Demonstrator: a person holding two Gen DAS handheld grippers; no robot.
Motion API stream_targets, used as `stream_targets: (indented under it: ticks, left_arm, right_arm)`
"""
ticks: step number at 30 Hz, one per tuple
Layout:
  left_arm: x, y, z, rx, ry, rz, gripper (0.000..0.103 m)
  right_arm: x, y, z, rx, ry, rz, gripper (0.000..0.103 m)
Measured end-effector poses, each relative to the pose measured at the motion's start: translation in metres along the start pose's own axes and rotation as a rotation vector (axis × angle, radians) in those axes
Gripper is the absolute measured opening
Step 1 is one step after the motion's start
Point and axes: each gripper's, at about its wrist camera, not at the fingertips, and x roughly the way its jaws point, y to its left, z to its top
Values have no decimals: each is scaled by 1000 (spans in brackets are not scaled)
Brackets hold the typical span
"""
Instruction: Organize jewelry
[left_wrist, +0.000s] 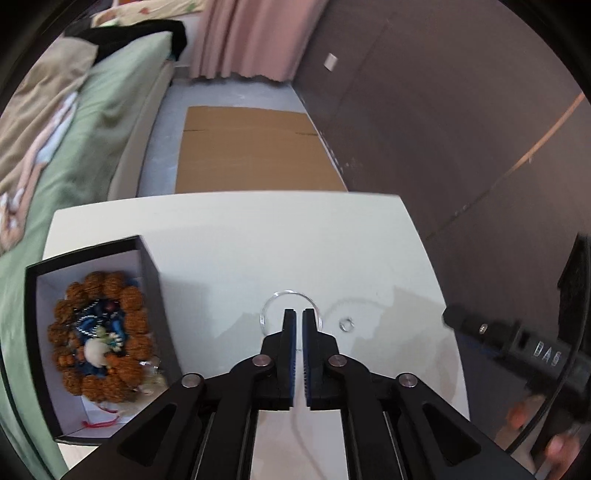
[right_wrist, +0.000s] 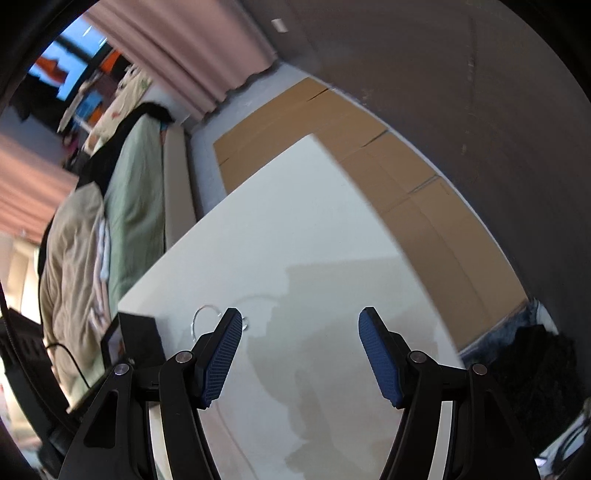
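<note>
Left gripper (left_wrist: 299, 314) sits nearest the lens, pitched steeply down over the white table (left_wrist: 229, 236), jaws nearly together with only a thin slit between the blue pads. That slit looks empty; a faint thread-like line runs under the jaws, too thin to say whether it is pinched. Call it clenched, holding nothing I can confirm.

Right gripper (right_wrist: 300, 321) is released, jaws wide apart, nothing between them, hovering over bare table on the side away from the box.

Task items, relative to the black box (left_wrist: 147, 280):
- clear bangle (left_wrist: 290, 308) lies flat on the table beside the box's open side, partly under the left fingertips
- small silver ring (left_wrist: 346, 325) is just past the bangle, further from the box
- fine chain (left_wrist: 354, 301) curves around the ring; hard to trace
- brown bead bracelets (left_wrist: 99, 332) and blue pieces are already in the box

Likely step: pick up the bangle and move it into the box.

To do it well: open the jaws first, straddle one side of the rim, then close. Don't squeeze across the hoop; it will probably slide on the smooth top.

Orientation: bangle is a flat hoop, no long axis, opening facing up. Box's long axis runs toward the camera, mouth up.
</note>
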Motion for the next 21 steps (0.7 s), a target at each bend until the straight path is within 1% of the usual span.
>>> stream_targets:
  ticks: [1, 2, 3, 4, 5, 9, 11, 17, 19, 21]
  left_arm:
    - [3, -3, -1, 6, 10, -3, 13]
    - [6, -5, -2, 9, 21, -8, 24]
    - [7, -5, -2, 9, 25, -10, 30]
    - [8, -6, -3, 13, 25, -12, 40]
    - [8, -7, -4, 18, 23, -11, 47]
    - [16, -9, -8, 33, 49, 3, 48]
    - [22, -13, -11, 56, 66, 27, 48]
    - [33, -30, -17, 151, 51, 71, 46]
    - [38, -31, -18, 166, 45, 86, 46]
    - [41, -28, -18, 167, 48, 79, 45]
  right_arm:
    - [-1, -3, 1, 8, 0, -1, 66]
    - [-2, -8, 2, 20, 0, 2, 66]
    - [-4, -12, 3, 32, -1, 7, 66]
    - [-5, -14, 3, 39, -3, 12, 66]
    - [-6, -15, 4, 45, -5, 16, 66]
    - [-9, -11, 4, 34, -8, 26, 66]
    - [-8, -9, 4, 29, -4, 33, 66]
    - [-8, -9, 5, 29, 0, 41, 66]
    - [-9, -11, 6, 31, 0, 40, 66]
    - [-9, -12, 6, 34, 1, 39, 66]
